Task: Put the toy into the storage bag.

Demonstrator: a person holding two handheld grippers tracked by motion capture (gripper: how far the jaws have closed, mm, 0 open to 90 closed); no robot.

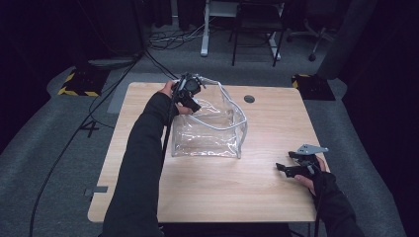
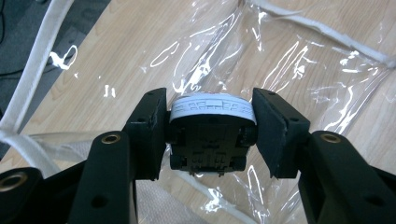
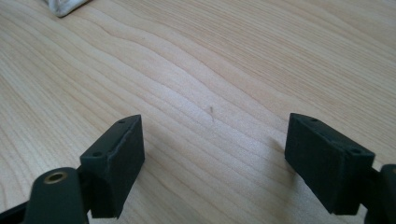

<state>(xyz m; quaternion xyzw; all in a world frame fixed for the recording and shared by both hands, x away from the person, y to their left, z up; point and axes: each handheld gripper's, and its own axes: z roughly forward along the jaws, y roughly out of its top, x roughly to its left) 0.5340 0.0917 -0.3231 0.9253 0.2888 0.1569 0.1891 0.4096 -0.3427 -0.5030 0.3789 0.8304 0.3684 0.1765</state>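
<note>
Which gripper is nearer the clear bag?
Left. The left gripper hangs over the clear bag at its open top; the right gripper sits well off beside it.

Wood table (image 1: 222, 187), chair (image 1: 257, 29) behind.

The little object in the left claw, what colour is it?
The little object is black with a white top band, best seen in the left gripper view.

Dim room, bright table (image 1: 207, 192); glare streaks the clear bag (image 2: 299, 70).
</note>
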